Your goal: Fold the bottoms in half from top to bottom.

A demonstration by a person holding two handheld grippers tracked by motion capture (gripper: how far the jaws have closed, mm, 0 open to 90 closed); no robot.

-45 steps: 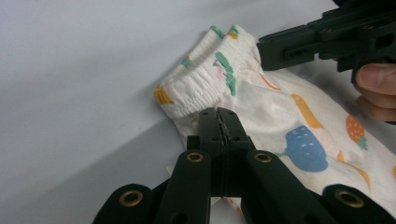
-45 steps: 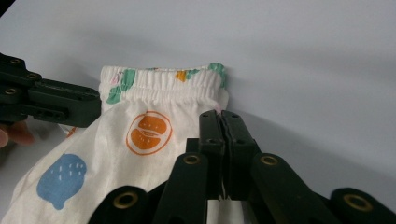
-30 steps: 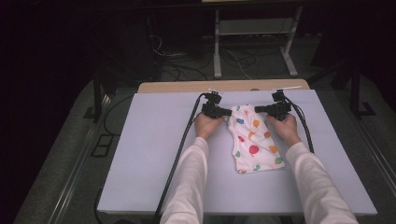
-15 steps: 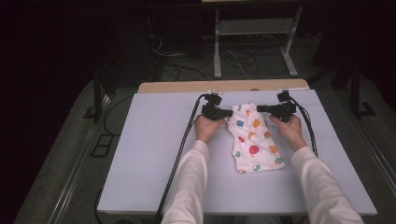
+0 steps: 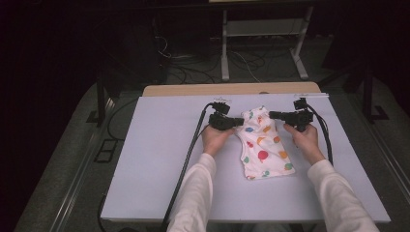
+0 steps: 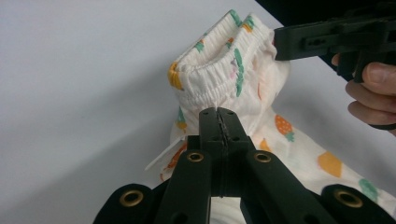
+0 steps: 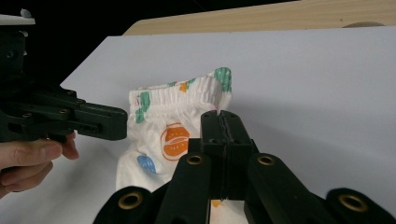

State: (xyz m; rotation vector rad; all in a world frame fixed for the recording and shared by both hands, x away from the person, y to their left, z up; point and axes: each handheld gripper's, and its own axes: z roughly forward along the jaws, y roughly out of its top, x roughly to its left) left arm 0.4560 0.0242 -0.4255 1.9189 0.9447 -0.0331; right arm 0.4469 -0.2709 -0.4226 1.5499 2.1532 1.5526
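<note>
Both grippers — left gripper (image 5: 240, 121) and right gripper (image 5: 272, 115) — pinch the little shorts (image 5: 263, 145) on the white worktop (image 5: 159, 159); cables (image 5: 186, 159) trail nearby.

Dim lab, white-topped table (image 5: 159, 164), floor cables (image 5: 241, 60), metal stand (image 5: 263, 29)

Left gripper (image 6: 219, 114) clamped on shorts (image 6: 224, 79) waistband; right gripper (image 6: 280, 44) at far edge.

The small garment (image 5: 263, 145) is showing white cloth dotted with orange, red, green, yellow and blue shapes, possibly fruit. The table cover (image 5: 159, 159) is looking pale lilac-white, edged by a tan wooden board (image 5: 193, 90). Both grippers' jaws are showing black with brass-coloured rivets.
</note>
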